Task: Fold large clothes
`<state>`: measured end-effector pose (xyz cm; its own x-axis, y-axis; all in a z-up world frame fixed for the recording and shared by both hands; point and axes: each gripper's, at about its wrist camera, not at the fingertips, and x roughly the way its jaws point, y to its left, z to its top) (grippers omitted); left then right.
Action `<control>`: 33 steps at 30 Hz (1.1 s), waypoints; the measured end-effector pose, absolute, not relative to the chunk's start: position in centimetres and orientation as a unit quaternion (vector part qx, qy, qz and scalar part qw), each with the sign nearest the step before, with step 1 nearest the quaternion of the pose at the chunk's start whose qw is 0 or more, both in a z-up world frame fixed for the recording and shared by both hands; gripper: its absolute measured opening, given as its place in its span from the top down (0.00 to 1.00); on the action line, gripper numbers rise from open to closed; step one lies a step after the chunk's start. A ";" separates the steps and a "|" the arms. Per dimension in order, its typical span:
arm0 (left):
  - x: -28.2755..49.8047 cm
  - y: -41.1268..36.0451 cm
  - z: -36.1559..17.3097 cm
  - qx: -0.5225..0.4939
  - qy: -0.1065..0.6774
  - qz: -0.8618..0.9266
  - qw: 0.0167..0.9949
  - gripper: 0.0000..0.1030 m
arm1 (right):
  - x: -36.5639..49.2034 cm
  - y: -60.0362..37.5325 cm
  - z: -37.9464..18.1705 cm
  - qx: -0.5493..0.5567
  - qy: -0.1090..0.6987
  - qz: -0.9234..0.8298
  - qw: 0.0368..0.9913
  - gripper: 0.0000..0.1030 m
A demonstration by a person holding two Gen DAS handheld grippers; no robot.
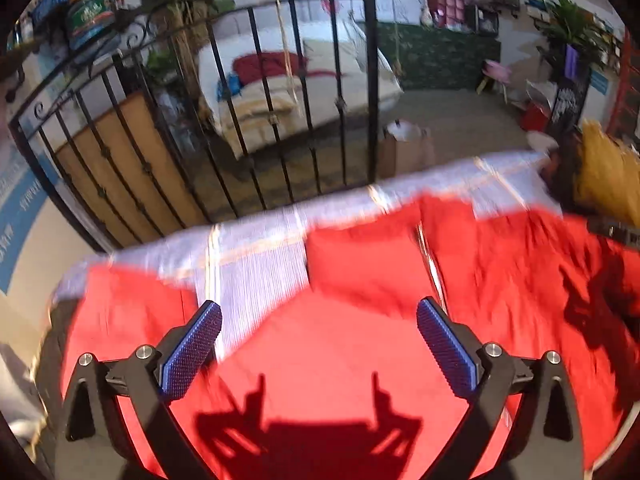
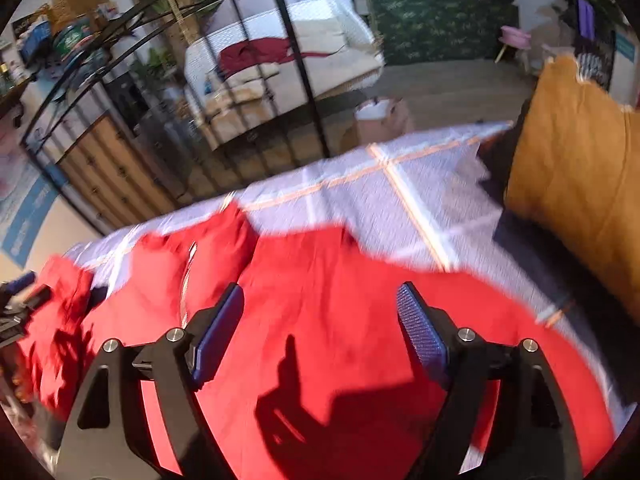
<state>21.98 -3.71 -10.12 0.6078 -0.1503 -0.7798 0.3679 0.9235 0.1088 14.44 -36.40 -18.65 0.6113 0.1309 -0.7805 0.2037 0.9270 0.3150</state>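
Left wrist view: the red garment [image 1: 340,344] lies spread over a bed whose lilac plaid sheet [image 1: 260,264] shows beyond it, with pale orange and white lines crossing the weave. The cloth is a bright, plain red, mostly flat in the middle and rumpled into darker folds toward the right side. Its far edge is uneven, with a notch where the sheet shows through and a folded flap [image 1: 360,260] lying beside that notch. The left gripper [image 1: 319,348] hangs above the garment with its jaws spread wide and nothing between the blue textured pads [image 1: 192,354]; its shadow falls on the red cloth just below.

In the right wrist view the same red garment [image 2: 340,320] fills the lower half, smooth under the right gripper [image 2: 320,336] and bunched into wrinkles at the left, where the far edge rises in two peaks. The right gripper is also apart from the cloth, jaws open and empty, its shadow cast on the fabric. At the left rim, the tip of the left gripper [image 2: 20,284] shows over the crumpled part. A mustard-yellow pillow [image 2: 576,168] stands at the right end of the bed, near the garment but not touching it. Behind the bed rises a black wrought-iron frame [image 2: 296,60].
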 end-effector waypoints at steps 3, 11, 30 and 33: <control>15.6 -0.5 -13.2 0.115 0.460 -0.130 0.871 0.06 | 9.1 -33.9 -19.1 0.166 0.454 0.029 0.875 0.23; 6.4 2.9 -18.2 0.070 0.545 -0.099 0.830 0.06 | 0.0 -24.7 -22.9 0.057 0.514 0.100 0.850 0.23; 2.4 5.4 -24.2 0.136 0.574 -0.072 0.804 0.05 | -3.4 -22.2 -28.0 -0.035 0.601 0.039 0.798 0.04; 2.7 5.7 -23.1 0.131 0.562 -0.062 0.814 0.05 | -3.3 -22.4 -28.1 -0.028 0.590 0.042 0.806 0.04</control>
<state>2.71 5.74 -23.07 0.3597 0.0467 -0.9319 0.2480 0.9580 0.1437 -3.30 -22.39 -28.09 0.2997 0.0341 -0.9534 -0.1013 0.9948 0.0038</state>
